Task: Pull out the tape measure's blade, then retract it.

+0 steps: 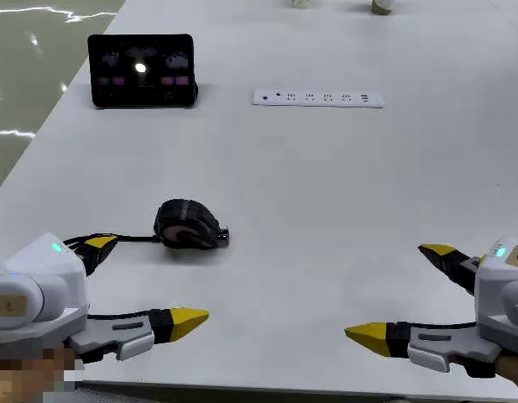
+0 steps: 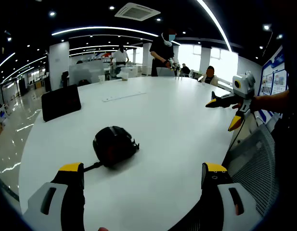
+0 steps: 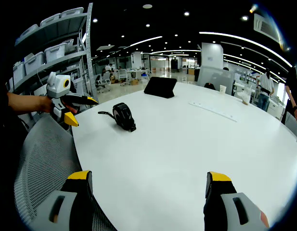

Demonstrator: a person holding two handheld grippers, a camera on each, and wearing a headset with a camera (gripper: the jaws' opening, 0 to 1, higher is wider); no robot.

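Tape measure [image 1: 188, 224] black, round case, lying on the white table [image 1: 326, 210] left of centre, nearer the left gripper [image 1: 149, 280] than the right gripper [image 1: 393, 291]. Blade looks fully wound in, just the end hook [image 1: 223, 238] poking out on the case's right side in head view. Thin black cord [image 1: 133, 239] trails from the case toward the left gripper's far jaw tip, touching or not cannot tell

Left gripper: jaws spread wide, nothing between them, hovering at the near table edge, close to the tape measure but apart from the case. Right gripper: jaws also spread wide, nothing held, well apart from the tape measure over on the right near edge. Left gripper view has the case sitting just ahead between its yellow tips

Progress: judging by this, nothing done yet. Case not gripped, blade not pulled, so retract also left. Likely needs one gripper to pin the case and the other to pinch the hook, which is small and low on the table, easy to miss

Tablet [image 1: 141, 70] and power strip [image 1: 317, 98] at the far side, well out of the way
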